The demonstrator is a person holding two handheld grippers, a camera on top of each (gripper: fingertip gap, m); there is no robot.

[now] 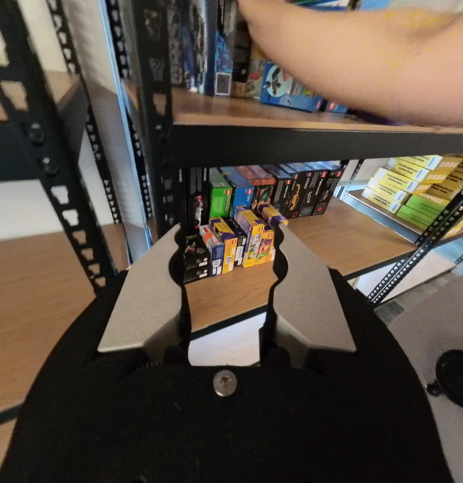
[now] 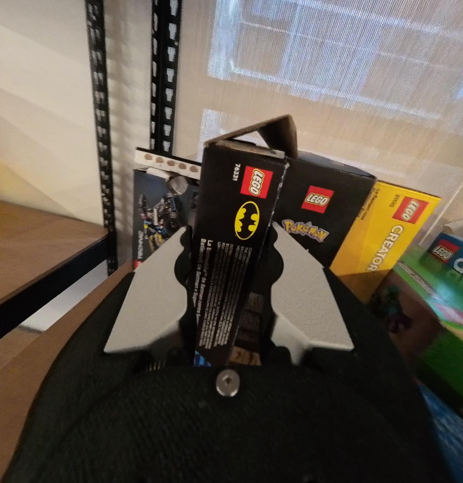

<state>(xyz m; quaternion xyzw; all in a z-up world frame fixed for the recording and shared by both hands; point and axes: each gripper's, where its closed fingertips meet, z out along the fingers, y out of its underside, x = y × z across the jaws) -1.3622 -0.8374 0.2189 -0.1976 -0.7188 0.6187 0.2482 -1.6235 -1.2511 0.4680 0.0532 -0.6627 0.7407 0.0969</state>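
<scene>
right hand-held gripper (image 2: 229, 235) pinching one black box (image 2: 233, 235), left hand-held gripper (image 1: 228, 230) spread, empty

The black box (image 2: 233, 235) I hold bears a red square logo, a yellow oval emblem, a short number and fine white print. The dark box (image 2: 327, 209) and yellow box (image 2: 382, 230) behind it carry the same logo and large lettering. The shelf boxes (image 1: 251, 235) bear small, blurred labels.

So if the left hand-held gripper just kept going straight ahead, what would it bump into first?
Probably the row of small toy boxes on the lower shelf, framed between the open left hand-held gripper; depth is unclear, and nothing nearer shows.
</scene>
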